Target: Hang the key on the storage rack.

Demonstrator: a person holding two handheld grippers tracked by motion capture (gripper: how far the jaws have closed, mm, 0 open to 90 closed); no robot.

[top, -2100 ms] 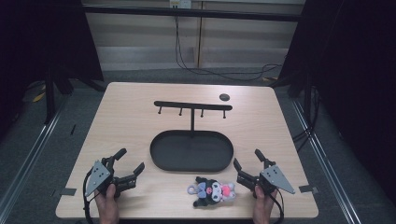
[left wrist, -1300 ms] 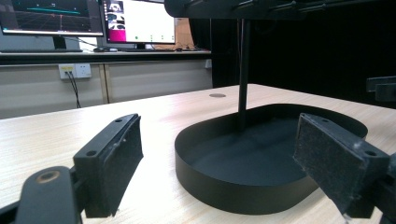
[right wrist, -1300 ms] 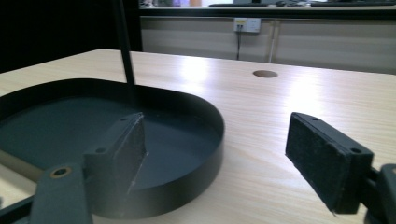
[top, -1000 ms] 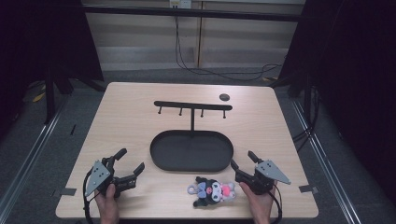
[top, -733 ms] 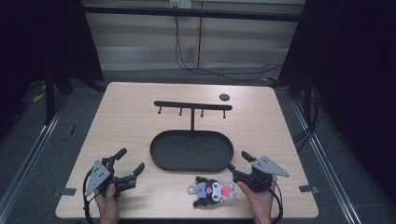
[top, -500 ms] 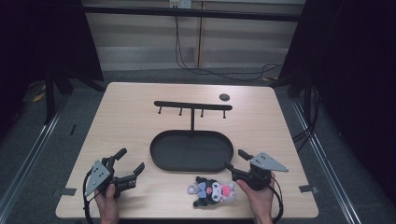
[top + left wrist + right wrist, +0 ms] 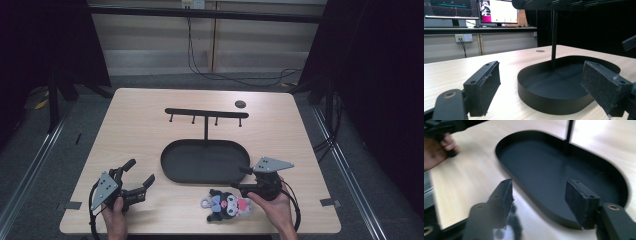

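While the plush toy point(image 7: 227, 204) lay on the near edge of the tabletop point(image 7: 135, 125), just in front of the oval black tray point(image 7: 172, 167) and its hook stand point(image 7: 207, 112), the right tool point(image 7: 241, 179) hung over the toy's right side with nothing between its pads. Its jaws had just been closing, yet they stood well apart, and in the right gripper view only a dark tuft of the toy point(image 7: 514, 222) showed low beside the left-hand pad point(image 7: 505, 192). The step in hand looked like the reach for a pickup, not yet a grasp. The next move would likely call for bringing the right tool down and back so the toy sat squarely between the pads before they clenched, then a lift toward the tray or a hook. The right hand point(image 7: 275, 210) held its tool tilted forward and down, grey plate uppermost, aimed across the tray. The left tool point(image 7: 140, 176) rested low near the tabletop's front left corner, well apart from the toy, jaws spread and released, pointing at the tray wall.
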